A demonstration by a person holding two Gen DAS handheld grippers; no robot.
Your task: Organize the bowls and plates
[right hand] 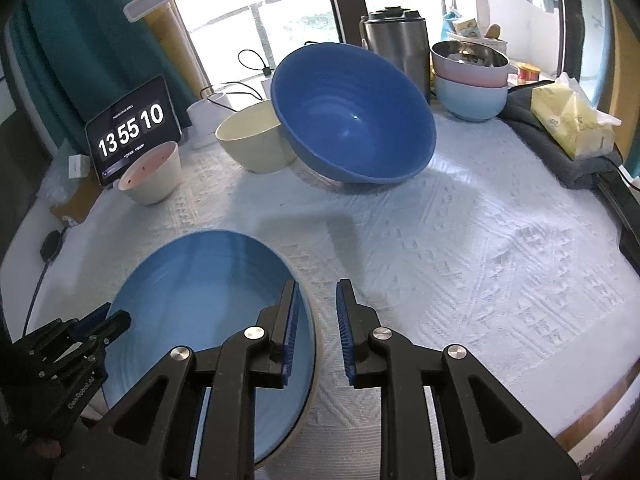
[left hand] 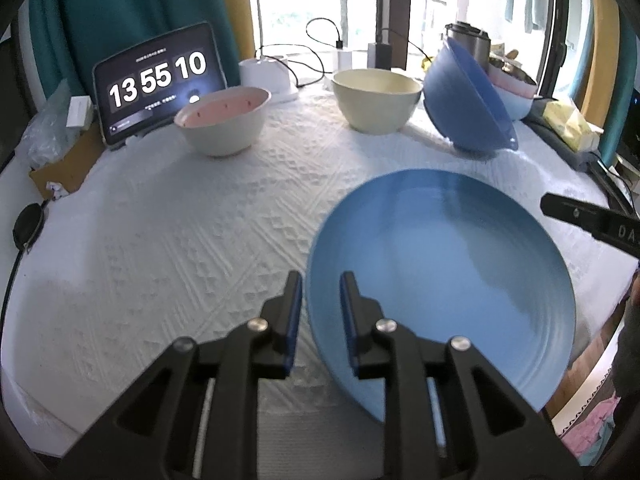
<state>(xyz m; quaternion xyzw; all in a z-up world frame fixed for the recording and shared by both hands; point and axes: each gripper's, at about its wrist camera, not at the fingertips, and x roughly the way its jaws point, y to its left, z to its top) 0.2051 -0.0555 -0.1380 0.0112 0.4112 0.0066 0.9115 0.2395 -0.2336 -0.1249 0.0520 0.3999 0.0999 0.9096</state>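
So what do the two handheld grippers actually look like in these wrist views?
Both match: the left gripper and right gripper are matte black linkage frames with triangular cut-outs, silver pivot bolts and two narrow fingers faced with ribbed blue pads. White lettering runs along the body. No cables or sleeves show.

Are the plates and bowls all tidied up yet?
Not yet. Done: at the back, a pink bowl sits nested in a light blue bowl. In hand: the blue plate lies on the cloth, its rim between the fingers of the left gripper and the right gripper, both open. Left: the big blue bowl, cream bowl and watermelon bowl stand separate.
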